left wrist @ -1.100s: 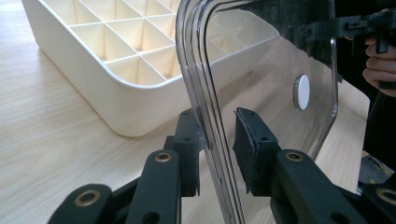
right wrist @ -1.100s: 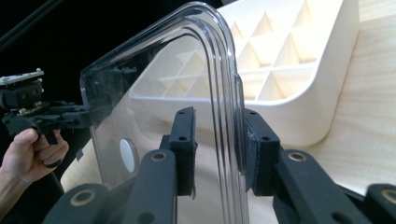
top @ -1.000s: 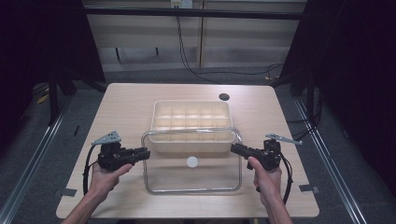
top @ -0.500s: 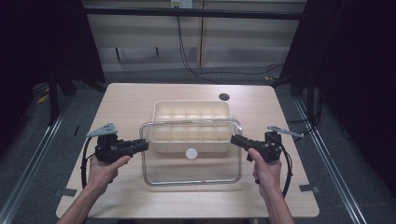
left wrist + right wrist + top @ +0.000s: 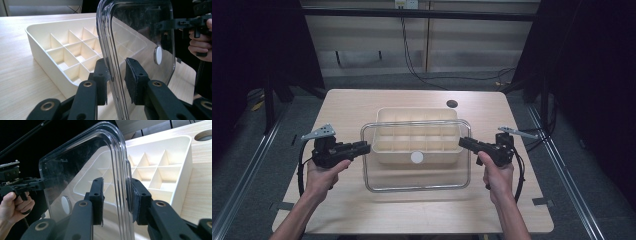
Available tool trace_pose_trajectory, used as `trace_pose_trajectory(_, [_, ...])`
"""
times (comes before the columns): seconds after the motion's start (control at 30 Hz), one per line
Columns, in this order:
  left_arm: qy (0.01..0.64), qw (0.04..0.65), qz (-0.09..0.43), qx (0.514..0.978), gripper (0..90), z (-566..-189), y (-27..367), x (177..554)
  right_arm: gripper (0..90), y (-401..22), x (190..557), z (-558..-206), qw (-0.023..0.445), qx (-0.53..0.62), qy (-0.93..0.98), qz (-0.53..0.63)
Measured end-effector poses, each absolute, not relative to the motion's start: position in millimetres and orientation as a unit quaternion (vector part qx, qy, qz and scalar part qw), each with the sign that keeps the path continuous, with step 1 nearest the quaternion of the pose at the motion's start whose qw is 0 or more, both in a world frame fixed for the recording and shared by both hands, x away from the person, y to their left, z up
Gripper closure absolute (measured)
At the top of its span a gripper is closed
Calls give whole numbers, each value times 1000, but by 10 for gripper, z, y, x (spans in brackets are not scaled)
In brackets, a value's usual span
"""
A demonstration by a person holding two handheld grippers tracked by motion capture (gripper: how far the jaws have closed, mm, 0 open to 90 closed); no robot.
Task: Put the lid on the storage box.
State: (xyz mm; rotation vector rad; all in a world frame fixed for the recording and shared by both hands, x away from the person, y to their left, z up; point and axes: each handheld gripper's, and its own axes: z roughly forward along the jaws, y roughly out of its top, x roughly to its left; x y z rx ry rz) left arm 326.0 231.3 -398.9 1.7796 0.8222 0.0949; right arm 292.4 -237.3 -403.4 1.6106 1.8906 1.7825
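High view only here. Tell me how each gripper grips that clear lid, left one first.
Observer: The left gripper is shut on the clear lid, with the lid's raised rim between its pads.
Operator: Now the right one.
Observer: The right gripper clamps the opposite rim. Its jaws have just been opening a little, with the rim between them.
Operator: Report what the tray holds.
Observer: The compartments of the cream tray that show in the gripper views are empty.
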Motion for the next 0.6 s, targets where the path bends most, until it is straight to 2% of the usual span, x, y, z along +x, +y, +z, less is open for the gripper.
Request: trace_pose_trajectory(0.6, [358,568,51,740,727,-3755,2289,3493,663,-2377,3191,-3823,57,521,610,594])
